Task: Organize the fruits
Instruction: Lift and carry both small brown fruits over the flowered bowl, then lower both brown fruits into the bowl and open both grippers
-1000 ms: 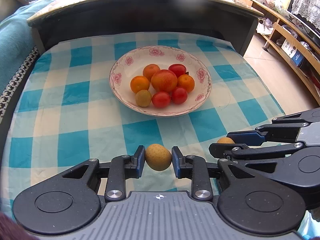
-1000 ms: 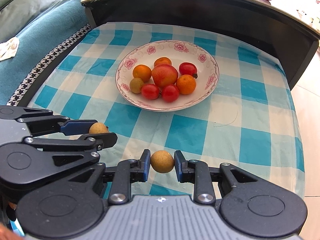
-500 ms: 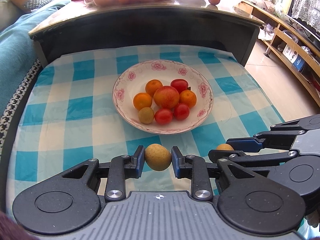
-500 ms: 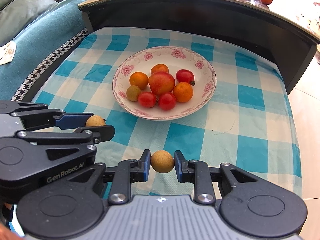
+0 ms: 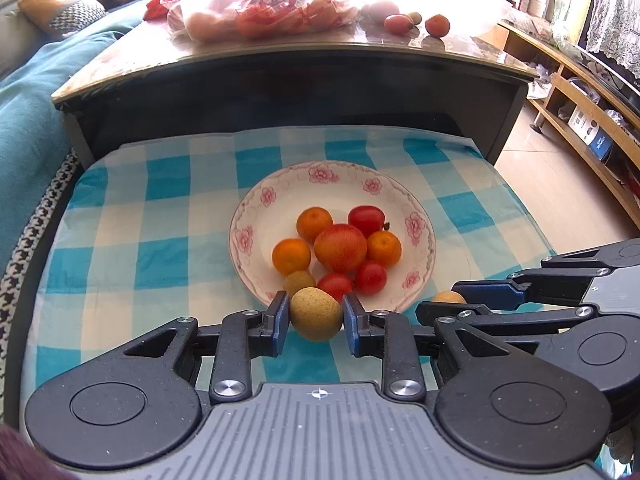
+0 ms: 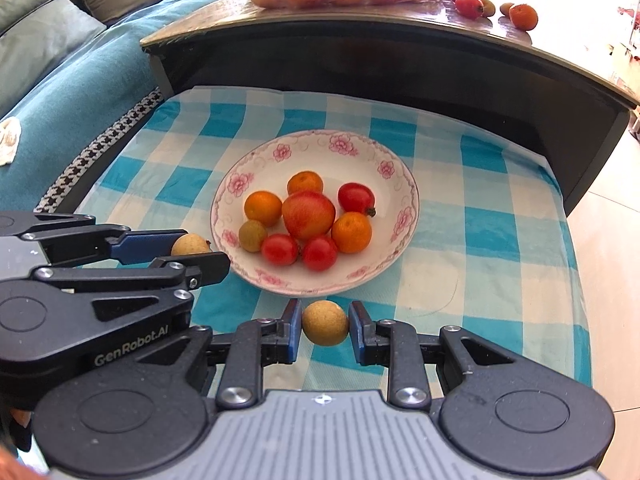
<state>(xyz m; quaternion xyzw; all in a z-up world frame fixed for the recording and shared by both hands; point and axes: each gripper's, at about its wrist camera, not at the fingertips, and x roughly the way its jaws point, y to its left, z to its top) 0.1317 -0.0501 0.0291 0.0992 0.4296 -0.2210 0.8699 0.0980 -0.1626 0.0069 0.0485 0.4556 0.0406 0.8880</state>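
A white plate with pink flowers (image 5: 256, 216) (image 6: 404, 184) sits on the blue checked cloth and holds small oranges, red cherry tomatoes, a larger red-orange fruit and one tan longan. My left gripper (image 5: 316, 317) is shut on a tan longan (image 5: 316, 314), held just over the plate's near rim. My right gripper (image 6: 325, 323) is shut on another tan longan (image 6: 325, 323), a little short of the plate's near edge. In the right wrist view the left gripper (image 6: 192, 250) comes in from the left with its longan (image 6: 189, 244). The right gripper (image 5: 448, 300) shows at right in the left wrist view.
A dark coffee table (image 5: 304, 64) (image 6: 360, 40) rises behind the cloth, bearing a plastic bag of fruit (image 5: 264, 4) and loose fruits (image 6: 520, 16). A teal sofa (image 6: 72, 80) lies to the left, wooden shelves (image 5: 580, 92) and tiled floor to the right.
Both grippers have risen and moved toward the plate, each still holding its longan. The plate now appears closer to the fingertips and more of the coffee table's top shows.
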